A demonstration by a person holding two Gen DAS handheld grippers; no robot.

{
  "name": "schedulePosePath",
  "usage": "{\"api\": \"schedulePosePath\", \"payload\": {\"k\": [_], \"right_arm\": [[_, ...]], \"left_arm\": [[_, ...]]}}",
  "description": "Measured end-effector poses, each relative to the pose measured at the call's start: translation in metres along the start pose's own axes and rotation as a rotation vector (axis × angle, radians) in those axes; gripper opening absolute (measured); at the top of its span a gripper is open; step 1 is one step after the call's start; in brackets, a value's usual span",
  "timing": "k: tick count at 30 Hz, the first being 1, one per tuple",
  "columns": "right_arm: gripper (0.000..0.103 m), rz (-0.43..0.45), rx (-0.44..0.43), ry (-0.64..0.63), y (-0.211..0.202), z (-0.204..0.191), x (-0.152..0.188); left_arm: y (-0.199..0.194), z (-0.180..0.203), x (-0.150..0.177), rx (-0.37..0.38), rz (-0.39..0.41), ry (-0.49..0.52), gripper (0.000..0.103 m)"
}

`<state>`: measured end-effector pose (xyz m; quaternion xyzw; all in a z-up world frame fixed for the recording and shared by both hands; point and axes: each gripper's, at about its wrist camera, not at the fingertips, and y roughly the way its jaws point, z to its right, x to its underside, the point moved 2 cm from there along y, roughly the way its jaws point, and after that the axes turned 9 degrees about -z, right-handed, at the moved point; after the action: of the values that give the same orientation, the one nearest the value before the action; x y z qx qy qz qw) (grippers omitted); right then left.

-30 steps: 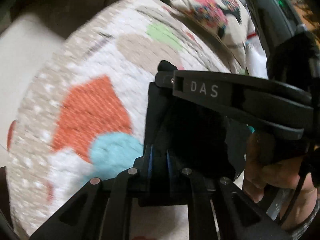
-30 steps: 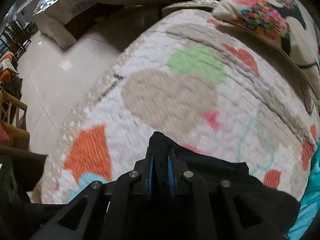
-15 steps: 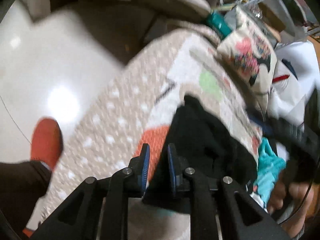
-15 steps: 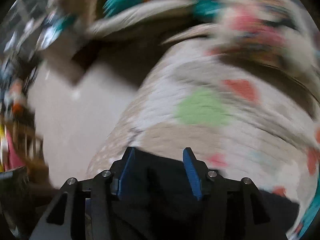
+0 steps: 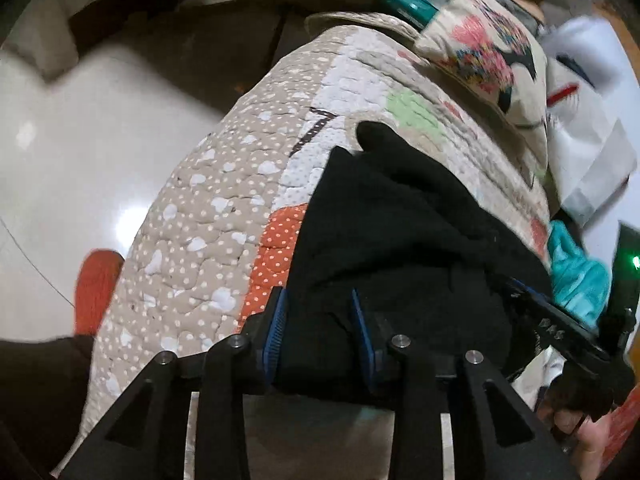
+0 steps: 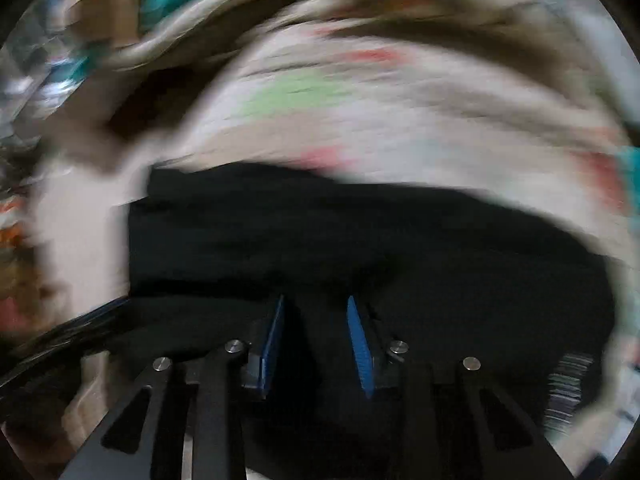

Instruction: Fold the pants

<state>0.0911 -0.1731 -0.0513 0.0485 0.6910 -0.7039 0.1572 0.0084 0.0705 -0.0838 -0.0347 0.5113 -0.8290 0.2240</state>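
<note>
Both hands are letting go of the folded black pants (image 5: 400, 232) lying on the quilt (image 5: 192, 216). The left gripper (image 5: 318, 328) has just been opening and the right gripper (image 6: 316, 336) closing partway; both are standing apart over the cloth, gripping nothing. Next comes another fold, needing a fresh pinch at the pants' edge.

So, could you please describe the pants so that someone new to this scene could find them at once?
Start from the patchwork quilt, beige with white dots and orange and green patches. The pants lie bunched on its near part, beside a teal cloth. They are the only plain black fabric there.
</note>
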Motion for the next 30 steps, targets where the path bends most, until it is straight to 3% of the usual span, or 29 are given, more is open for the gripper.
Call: {"api": "schedulePosePath", "payload": {"k": [3, 5, 7, 9, 10, 12, 13, 14, 17, 23, 27, 30], "right_arm": [[0.039, 0.061, -0.24, 0.102, -0.024, 0.017, -0.001], [0.039, 0.071, -0.355, 0.096, -0.034, 0.008, -0.002], [0.041, 0.031, -0.445, 0.078, -0.03, -0.013, -0.002], [0.048, -0.016, -0.477, 0.059, -0.021, -0.034, 0.002], [0.053, -0.035, -0.464, 0.048, -0.017, -0.043, 0.004], [0.051, -0.074, -0.407, 0.006, -0.005, -0.06, 0.012], [0.024, -0.074, -0.387, -0.015, -0.003, -0.063, 0.013], [0.007, -0.077, -0.382, -0.024, -0.003, -0.064, 0.017], [0.007, -0.035, -0.393, 0.02, -0.013, -0.048, 0.021], [0.007, -0.003, -0.309, 0.109, -0.018, -0.015, 0.022], [0.011, -0.03, -0.189, 0.095, -0.007, -0.009, 0.03], [0.025, -0.031, -0.082, 0.095, -0.011, -0.002, 0.03]], "left_arm": [[-0.007, -0.002, -0.003, 0.06, 0.012, -0.059, 0.032], [-0.016, -0.002, -0.001, 0.081, 0.039, -0.074, 0.032], [-0.023, -0.006, -0.008, 0.085, 0.076, -0.097, 0.032], [-0.025, -0.015, -0.017, 0.085, 0.09, -0.133, 0.033], [-0.026, -0.021, -0.019, 0.09, 0.091, -0.159, 0.033], [-0.03, -0.038, -0.024, 0.104, 0.092, -0.227, 0.033], [-0.032, -0.043, -0.026, 0.111, 0.092, -0.249, 0.033], [-0.033, -0.047, -0.028, 0.117, 0.095, -0.266, 0.033], [-0.041, -0.053, -0.031, 0.128, 0.119, -0.287, 0.035], [-0.034, -0.033, -0.021, 0.122, 0.097, -0.202, 0.038], [-0.018, -0.016, -0.008, 0.107, 0.037, -0.13, 0.038], [0.001, -0.002, 0.003, 0.069, -0.036, -0.057, 0.038]]}}
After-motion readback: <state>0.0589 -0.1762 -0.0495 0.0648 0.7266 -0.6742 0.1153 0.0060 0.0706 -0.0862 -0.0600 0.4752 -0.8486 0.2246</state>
